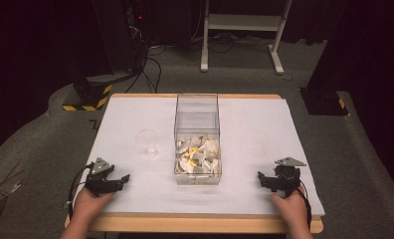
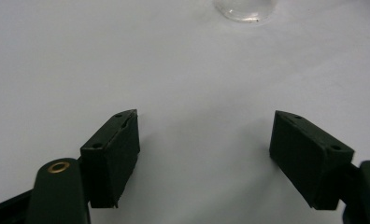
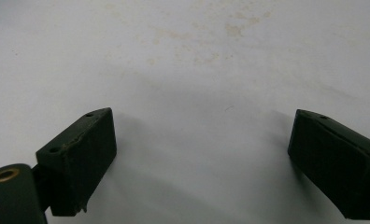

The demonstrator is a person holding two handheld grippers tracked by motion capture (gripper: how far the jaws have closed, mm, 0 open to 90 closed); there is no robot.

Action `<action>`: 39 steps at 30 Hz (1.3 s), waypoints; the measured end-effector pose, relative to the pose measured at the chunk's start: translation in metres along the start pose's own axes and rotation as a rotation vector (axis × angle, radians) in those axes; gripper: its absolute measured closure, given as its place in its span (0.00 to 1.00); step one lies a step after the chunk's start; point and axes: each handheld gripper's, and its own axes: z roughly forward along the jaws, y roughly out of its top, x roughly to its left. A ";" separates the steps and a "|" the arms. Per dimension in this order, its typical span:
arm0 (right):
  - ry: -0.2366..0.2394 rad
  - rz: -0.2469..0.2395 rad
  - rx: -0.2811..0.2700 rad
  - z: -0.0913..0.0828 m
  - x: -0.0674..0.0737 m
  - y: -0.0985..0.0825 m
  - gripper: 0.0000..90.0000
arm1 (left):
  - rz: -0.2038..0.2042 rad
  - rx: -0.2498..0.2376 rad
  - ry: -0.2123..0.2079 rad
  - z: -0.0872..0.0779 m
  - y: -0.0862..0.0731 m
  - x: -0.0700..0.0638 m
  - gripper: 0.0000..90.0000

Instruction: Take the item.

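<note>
Both tools rest low at the near edge of the white surface (image 1: 254, 124), the left tool (image 1: 116, 181) and the right tool (image 1: 265, 180) each with jaws spread wide and nothing between them. Ahead of the left tool, a little way off, stands a small clear cup (image 1: 147, 143), probably thin, light and easily tipped or crushed, so a gentle pinch across its wall near the rim looks best. Farther in, at the centre, a tall clear box (image 1: 197, 112) holds pale crumpled pieces (image 1: 199, 154), likely light and soft, best taken from above.
</note>
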 end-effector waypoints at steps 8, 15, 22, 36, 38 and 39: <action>0.000 0.001 0.000 0.000 0.000 0.000 0.08 | 0.007 0.001 0.021 0.000 0.000 -0.003 0.26; -0.001 -0.002 -0.002 0.000 0.000 0.000 0.09 | 0.003 0.004 0.015 0.000 0.000 -0.002 0.26; 0.000 -0.001 -0.002 0.000 0.000 0.000 0.09 | -0.038 -0.001 -0.005 -0.001 0.001 0.001 0.27; -0.002 0.001 -0.002 0.000 0.000 0.000 0.09 | -0.060 -0.058 -0.015 -0.011 0.002 0.002 0.26; -0.002 0.001 -0.002 0.000 0.000 0.000 0.09 | -0.036 -0.066 -0.016 -0.013 0.004 -0.001 0.26; -0.002 -0.001 -0.003 0.000 0.000 0.000 0.09 | -0.036 -0.066 -0.018 -0.014 0.005 -0.003 0.26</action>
